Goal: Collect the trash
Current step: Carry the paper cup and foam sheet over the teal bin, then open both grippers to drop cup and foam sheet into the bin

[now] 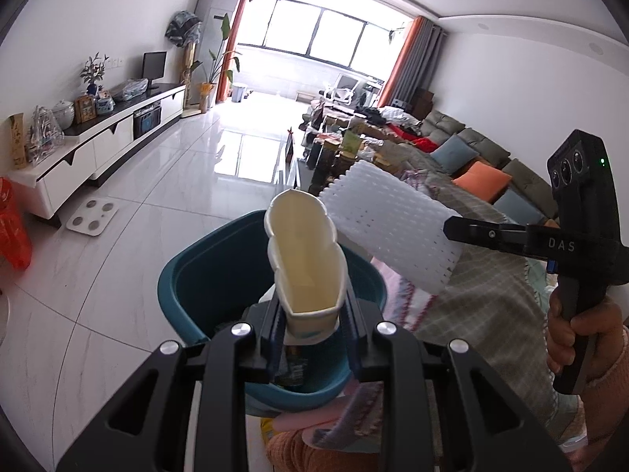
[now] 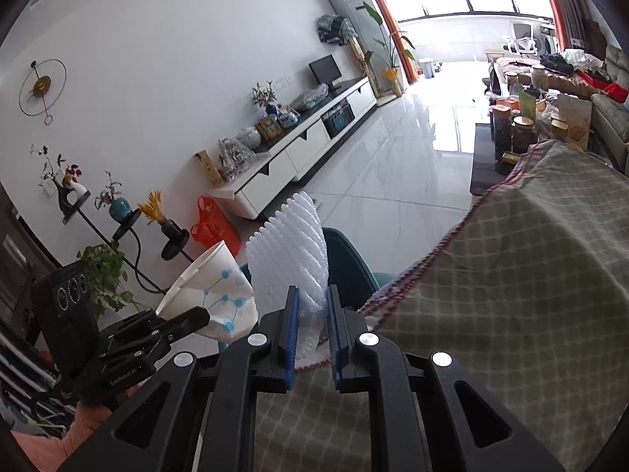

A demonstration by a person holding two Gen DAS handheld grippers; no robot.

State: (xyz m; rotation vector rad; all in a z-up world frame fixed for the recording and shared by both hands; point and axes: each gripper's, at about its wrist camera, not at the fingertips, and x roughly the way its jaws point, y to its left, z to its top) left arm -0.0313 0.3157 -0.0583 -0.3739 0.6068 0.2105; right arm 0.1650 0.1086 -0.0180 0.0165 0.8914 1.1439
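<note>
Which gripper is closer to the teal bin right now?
Left. The left gripper holds a squashed paper cup directly over the bin; the right gripper, gripping foam netting, is off to its side.

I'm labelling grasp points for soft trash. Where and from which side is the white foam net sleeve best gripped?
Grip the foam net sleeve at one end, pinching its soft wall flat from both sides, as the right gripper does now. The mesh tube collapses easily, so an end pinch leaves the rest sticking out free beside the teal bin, clear of the left gripper holding the paper cup.
</note>
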